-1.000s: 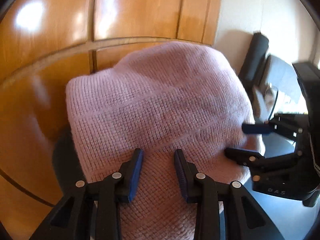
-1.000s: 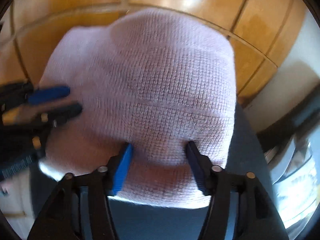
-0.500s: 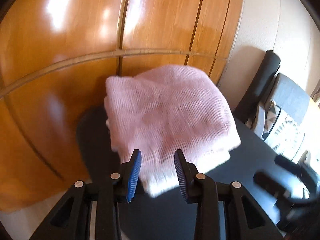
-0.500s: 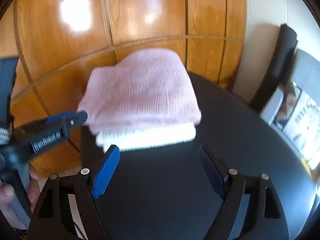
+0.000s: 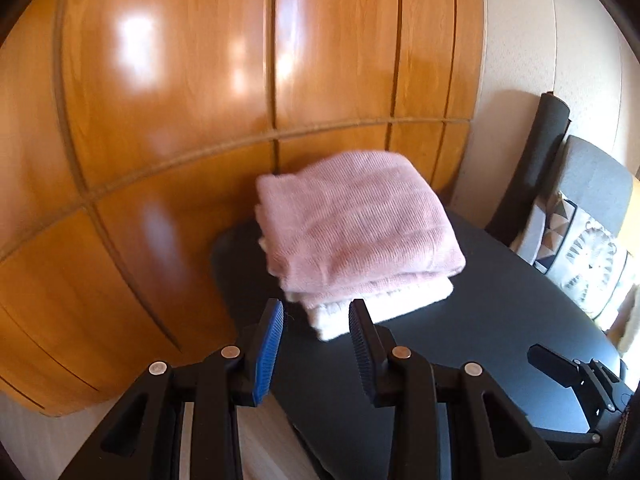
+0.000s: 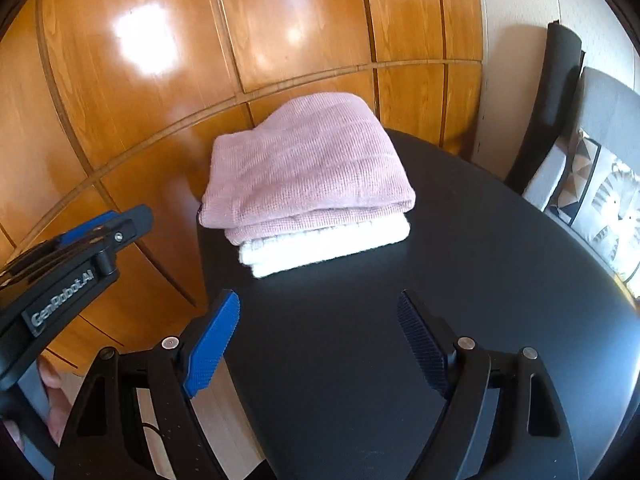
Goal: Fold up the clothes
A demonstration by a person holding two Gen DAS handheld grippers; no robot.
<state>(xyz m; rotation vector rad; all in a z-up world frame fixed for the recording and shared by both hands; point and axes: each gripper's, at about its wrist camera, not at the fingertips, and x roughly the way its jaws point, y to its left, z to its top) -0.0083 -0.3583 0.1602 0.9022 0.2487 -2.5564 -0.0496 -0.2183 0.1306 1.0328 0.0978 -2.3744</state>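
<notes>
Resting ahead of both grippers, a folded pink knitted garment [image 6: 308, 168] tops a folded white knitted one [image 6: 324, 246] on the black round table [image 6: 460, 248]; left gripper [image 5: 316, 322] and right gripper [image 6: 318, 312] gape empty.

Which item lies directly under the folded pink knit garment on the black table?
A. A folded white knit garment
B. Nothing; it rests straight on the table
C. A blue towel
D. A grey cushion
A. In the right wrist view, the folded pink knit garment sits on top of a folded white knit garment, whose edge shows beneath it above the black table.
</notes>
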